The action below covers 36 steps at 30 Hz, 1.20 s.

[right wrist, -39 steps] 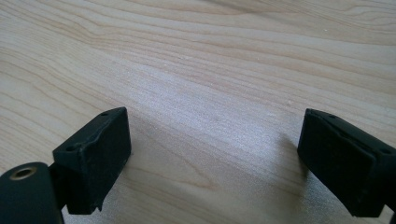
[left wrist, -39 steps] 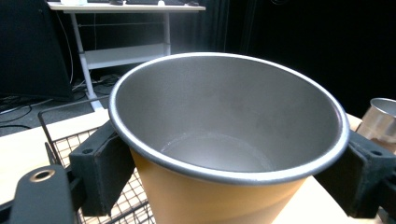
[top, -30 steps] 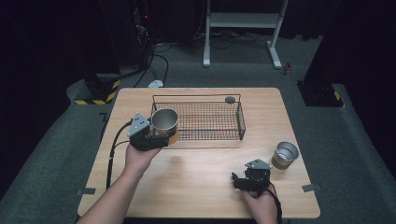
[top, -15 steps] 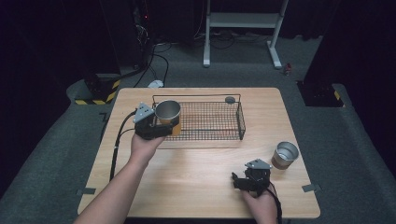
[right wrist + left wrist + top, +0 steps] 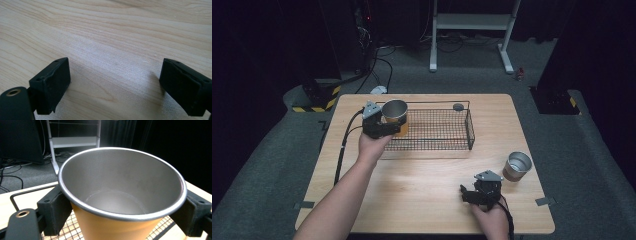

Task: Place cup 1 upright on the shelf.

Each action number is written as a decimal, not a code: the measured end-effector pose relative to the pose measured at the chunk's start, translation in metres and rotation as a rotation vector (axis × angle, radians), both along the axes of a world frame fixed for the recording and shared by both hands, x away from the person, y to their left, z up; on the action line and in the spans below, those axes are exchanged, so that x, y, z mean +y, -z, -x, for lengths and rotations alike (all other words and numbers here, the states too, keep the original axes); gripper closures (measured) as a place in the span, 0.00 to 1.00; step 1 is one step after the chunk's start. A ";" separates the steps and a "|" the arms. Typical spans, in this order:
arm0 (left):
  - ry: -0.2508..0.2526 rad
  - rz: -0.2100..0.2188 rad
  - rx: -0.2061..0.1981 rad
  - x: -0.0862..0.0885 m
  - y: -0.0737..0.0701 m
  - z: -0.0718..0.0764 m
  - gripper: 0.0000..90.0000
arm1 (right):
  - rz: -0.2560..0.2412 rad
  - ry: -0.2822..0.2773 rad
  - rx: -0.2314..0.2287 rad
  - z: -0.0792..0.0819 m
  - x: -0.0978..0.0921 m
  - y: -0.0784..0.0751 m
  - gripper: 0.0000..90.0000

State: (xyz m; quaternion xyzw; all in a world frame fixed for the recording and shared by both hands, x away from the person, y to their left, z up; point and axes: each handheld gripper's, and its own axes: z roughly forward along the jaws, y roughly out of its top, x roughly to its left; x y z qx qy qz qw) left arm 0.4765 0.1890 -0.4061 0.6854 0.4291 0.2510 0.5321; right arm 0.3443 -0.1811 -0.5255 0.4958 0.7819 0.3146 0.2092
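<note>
L forearm reaches fwd; left gripper (image 5: 387, 125) pinches the orange cup (image 5: 396, 114) upright betw. its 2 jaws, over the wire basket's (image 5: 469, 131) left end. Right gripper (image 5: 468, 194) sits low on the table (image 5: 422, 200), jaws spread, nothing betw. them. Metal cup (image 5: 517, 165) nearby.

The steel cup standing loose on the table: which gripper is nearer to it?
Right. The right gripper rests on the table just beside the loose steel cup; the left gripper is across the table at the wire basket.
</note>
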 end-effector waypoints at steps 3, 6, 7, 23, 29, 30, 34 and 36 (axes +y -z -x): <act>-0.001 -0.014 0.005 -0.003 0.000 -0.005 0.16 | 0.000 0.000 0.000 0.000 0.000 0.000 0.11; -0.009 -0.010 0.009 -0.005 0.000 -0.009 0.16 | -0.001 0.001 0.001 0.000 0.000 0.000 0.11; -0.010 -0.007 0.018 -0.006 0.000 -0.011 0.16 | -0.001 0.001 0.001 0.000 0.000 0.000 0.11; -0.016 -0.028 0.109 -0.028 0.018 -0.032 0.16 | -0.003 0.002 0.002 0.000 0.000 0.000 0.11; -0.026 -0.043 0.119 -0.029 0.022 -0.035 0.16 | -0.003 0.002 0.002 0.000 0.000 0.000 0.11; -0.031 -0.051 0.123 -0.029 0.023 -0.036 0.16 | -0.002 0.000 0.001 0.000 0.000 0.000 0.11; -0.043 -0.060 0.150 -0.027 0.027 -0.040 0.16 | -0.003 0.000 0.001 0.000 0.000 0.000 0.11; -0.048 -0.075 0.160 -0.027 0.029 -0.042 0.16 | -0.002 0.000 0.001 0.000 0.000 0.000 0.11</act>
